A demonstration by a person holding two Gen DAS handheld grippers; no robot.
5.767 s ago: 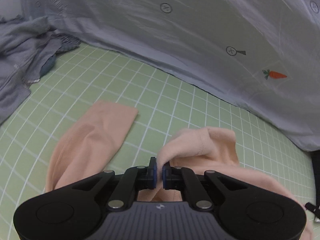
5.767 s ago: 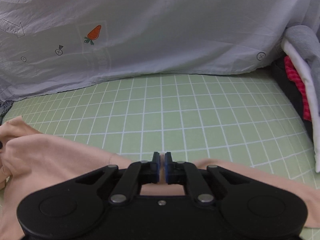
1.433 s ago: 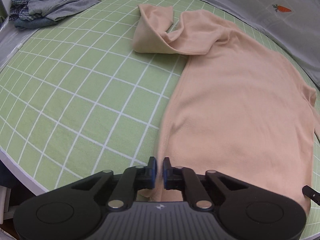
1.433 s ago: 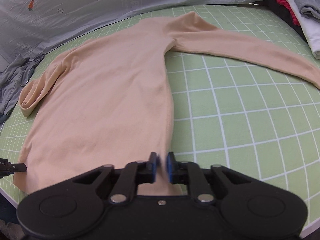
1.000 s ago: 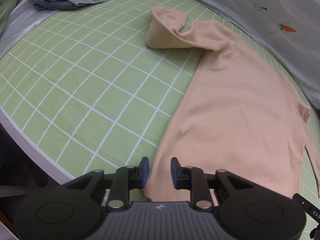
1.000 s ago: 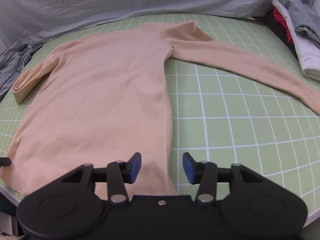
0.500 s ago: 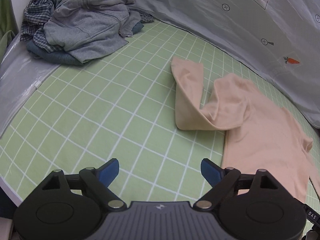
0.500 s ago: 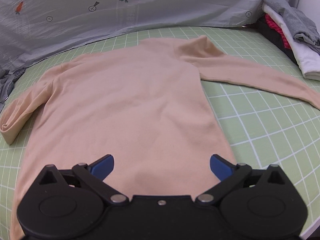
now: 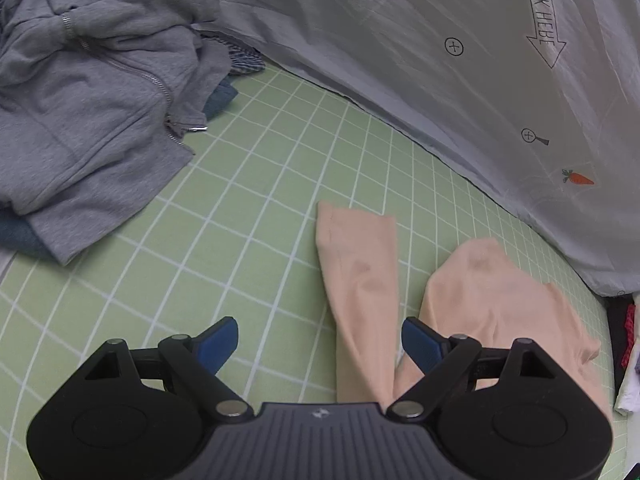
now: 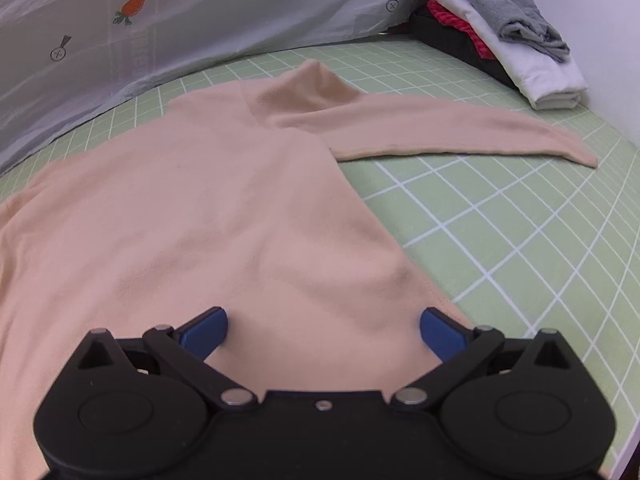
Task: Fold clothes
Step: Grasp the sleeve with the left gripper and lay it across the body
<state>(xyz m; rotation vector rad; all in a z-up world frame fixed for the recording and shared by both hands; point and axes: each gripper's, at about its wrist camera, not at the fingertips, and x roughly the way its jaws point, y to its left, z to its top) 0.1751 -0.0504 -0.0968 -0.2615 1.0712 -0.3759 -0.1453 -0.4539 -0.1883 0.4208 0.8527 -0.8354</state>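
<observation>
A peach long-sleeved top lies flat on the green grid mat. Its right sleeve stretches out straight toward the right. In the left wrist view its other sleeve is doubled back in a fold beside the shoulder. My left gripper hangs open just above that folded sleeve, which lies between the fingers near the right pad, untouched. Over the lower body of the top, near its right side seam, my right gripper stands wide open and grips nothing.
A heap of grey zip hoodie and other clothes fills the mat's far left. A grey printed sheet borders the back. A folded stack of clothes sits at the far right corner. The mat's edge runs close on the right.
Both grippers have let go of the top's hem and opened wide. The left one has travelled up to the folded sleeve. The right one has swung over the top's body.
</observation>
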